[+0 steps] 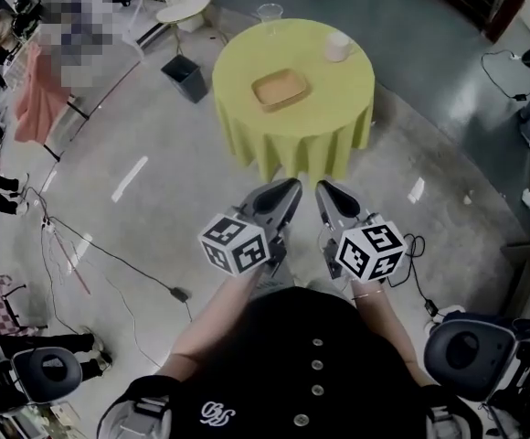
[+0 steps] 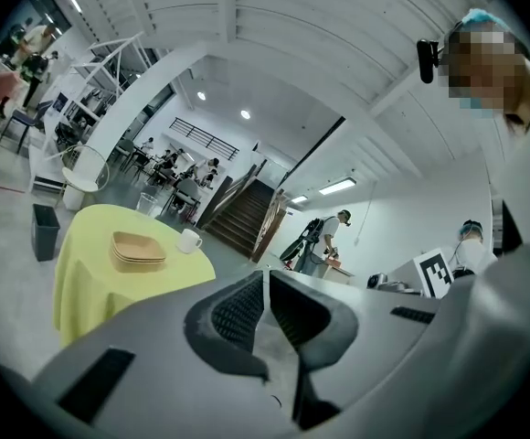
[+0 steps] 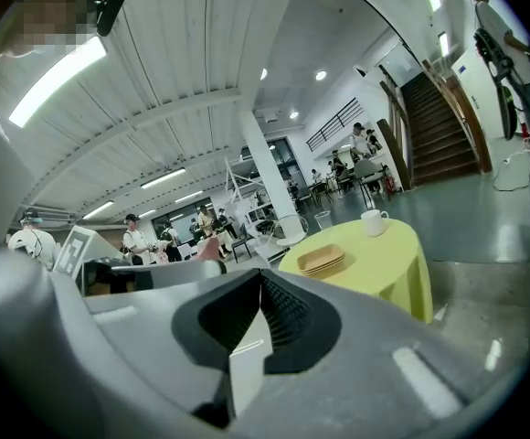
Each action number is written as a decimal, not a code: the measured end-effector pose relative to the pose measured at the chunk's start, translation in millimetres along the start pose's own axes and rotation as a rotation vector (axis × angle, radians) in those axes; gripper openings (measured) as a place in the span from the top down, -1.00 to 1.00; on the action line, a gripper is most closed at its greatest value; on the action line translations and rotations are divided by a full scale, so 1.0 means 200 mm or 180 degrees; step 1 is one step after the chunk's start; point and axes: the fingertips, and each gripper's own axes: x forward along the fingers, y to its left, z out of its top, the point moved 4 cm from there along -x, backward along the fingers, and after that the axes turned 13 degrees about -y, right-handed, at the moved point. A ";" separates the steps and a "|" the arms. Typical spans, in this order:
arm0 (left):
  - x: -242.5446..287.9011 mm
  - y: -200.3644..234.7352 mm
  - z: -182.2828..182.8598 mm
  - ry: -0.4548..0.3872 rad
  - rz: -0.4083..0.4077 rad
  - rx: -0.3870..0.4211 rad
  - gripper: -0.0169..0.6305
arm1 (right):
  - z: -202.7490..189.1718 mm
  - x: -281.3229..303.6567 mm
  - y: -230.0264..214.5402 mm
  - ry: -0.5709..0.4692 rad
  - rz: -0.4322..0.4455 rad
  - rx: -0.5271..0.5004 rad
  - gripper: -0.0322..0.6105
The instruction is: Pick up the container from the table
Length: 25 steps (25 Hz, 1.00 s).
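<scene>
**Two closed grippers, one shallow container well ahead**

Both grippers were held side by side, low in front of the person, and nothing was carried in either. The left gripper (image 1: 290, 190) was seen with its ribbed pads pressed together and nothing between them. The right gripper (image 1: 325, 190) was likewise fully closed and empty.

The container (image 1: 280, 89), a shallow tan dish with a raised rim, was found well ahead of both sets of fingertips. It was set near the middle of a round table (image 1: 329, 90) draped with a yellow cloth (image 1: 320, 149). A white mug (image 1: 338, 47) was placed beyond it, toward the right gripper's side, and a clear cup (image 1: 270, 13) at the table's far edge. Both were set well apart from the container.

In the gripper views the container was seen layered, and it was judged to be perhaps a stack of like dishes, so only the top one might come away when lifted. It was judged light and stiff, perhaps wood or plastic, with a smooth surface that could slip between the pads. The near rim was thought the best place to be gripped, with one pad inside the wall and one outside. The jaws would first have to be opened. The cloth was expected to be soft, so it could be bunched by any dragging contact.
</scene>
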 end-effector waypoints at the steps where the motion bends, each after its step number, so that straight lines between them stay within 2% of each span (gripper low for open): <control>1: 0.04 0.03 0.03 -0.0007 -0.0013 0.0000 0.86 | 0.02 0.05 -0.03 -0.0001 -0.0021 -0.0004 0.89; 16: 0.56 0.73 0.47 -0.0020 -0.0059 0.0119 0.86 | 0.21 0.96 -0.31 0.0013 -0.0081 -0.0110 0.89; 20: 0.64 0.89 0.54 0.0010 -0.0079 0.0123 0.86 | 0.22 1.16 -0.35 0.0002 -0.0113 -0.0120 0.89; 25: 0.69 1.03 0.55 0.0044 -0.0062 0.0064 0.86 | 0.19 1.27 -0.39 0.0058 -0.0189 -0.0074 0.89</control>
